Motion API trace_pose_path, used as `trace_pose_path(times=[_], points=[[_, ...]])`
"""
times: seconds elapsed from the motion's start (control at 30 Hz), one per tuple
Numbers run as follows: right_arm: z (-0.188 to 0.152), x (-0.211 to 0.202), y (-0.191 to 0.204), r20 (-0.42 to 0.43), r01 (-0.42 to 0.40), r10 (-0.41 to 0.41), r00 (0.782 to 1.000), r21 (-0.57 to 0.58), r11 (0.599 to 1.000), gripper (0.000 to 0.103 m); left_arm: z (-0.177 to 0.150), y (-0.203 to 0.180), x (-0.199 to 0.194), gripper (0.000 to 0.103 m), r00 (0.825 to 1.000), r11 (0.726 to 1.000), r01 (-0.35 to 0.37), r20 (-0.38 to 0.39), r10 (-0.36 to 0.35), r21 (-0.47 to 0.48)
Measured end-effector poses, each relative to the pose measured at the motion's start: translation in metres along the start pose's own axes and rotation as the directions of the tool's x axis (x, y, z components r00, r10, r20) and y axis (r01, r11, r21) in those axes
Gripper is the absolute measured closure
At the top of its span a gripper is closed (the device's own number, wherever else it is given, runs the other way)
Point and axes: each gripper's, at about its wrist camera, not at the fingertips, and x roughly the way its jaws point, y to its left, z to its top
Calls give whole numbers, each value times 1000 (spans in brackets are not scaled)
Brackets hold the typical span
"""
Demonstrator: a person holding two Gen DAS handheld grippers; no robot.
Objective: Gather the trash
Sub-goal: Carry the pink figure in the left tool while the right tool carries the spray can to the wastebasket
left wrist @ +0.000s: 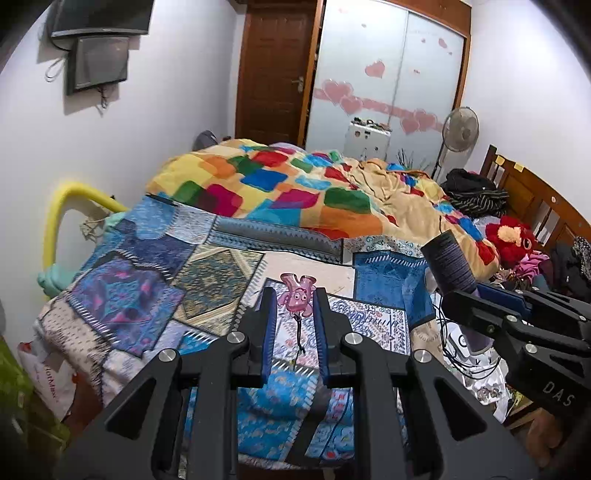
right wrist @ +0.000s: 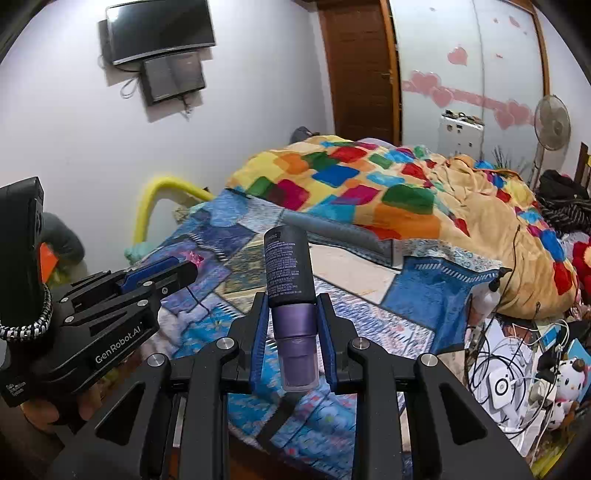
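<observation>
In the left wrist view the left gripper (left wrist: pixel 294 295) fills the lower centre of the frame, its jaws drawn in narrow on a small pink figure charm (left wrist: pixel 297 295) whose dark cord (left wrist: pixel 300 338) hangs down between them. Behind it lies the bed (left wrist: pixel 155 280) with a blue patchwork cover, and a bright multicoloured quilt (left wrist: pixel 295 184) is heaped across the middle of the frame. At the right edge the right gripper (left wrist: pixel 461 295) shows from the side. In the right wrist view its jaws, lower centre, are closed on the purple lower part of a tube (right wrist: pixel 291 284) with a dark printed upper part, which stands nearly upright between them. A tangle of white cables (right wrist: pixel 517 354) lies at lower right, and a television (right wrist: pixel 160 29) hangs at upper left
</observation>
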Motion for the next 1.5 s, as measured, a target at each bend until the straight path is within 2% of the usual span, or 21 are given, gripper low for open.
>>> trace_pose_path(times=[0.4,0.53,0.83,1.1,1.23,1.43,1.5], points=[[-25,-28,93,-7,-88,88,996,-107,990,79,-46,57,-97,85,995,996,-79,52,81,-38],[-37,-26,129,-28,-125,123,992,-145,981,79,-69,82,-124,85,989,990,-137,54,139,-37],[-69,-2,203,-116,-207,185,976,-223,952,79,-120,146,-162,85,978,973,-205,20,209,-110],[-100,44,257,-255,-278,210,944,-272,921,79,-174,212,-155,85,969,949,-245,-85,232,-197],[-119,72,276,-322,-293,193,927,-299,908,79,-204,238,-137,85,955,934,-279,-165,247,-222],[-151,126,290,-445,-315,161,881,-298,901,79,-252,274,-96,85,929,907,-308,-298,221,-287],[-161,145,293,-492,-331,160,856,-284,900,79,-267,284,-80,85,918,895,-312,-345,197,-318]])
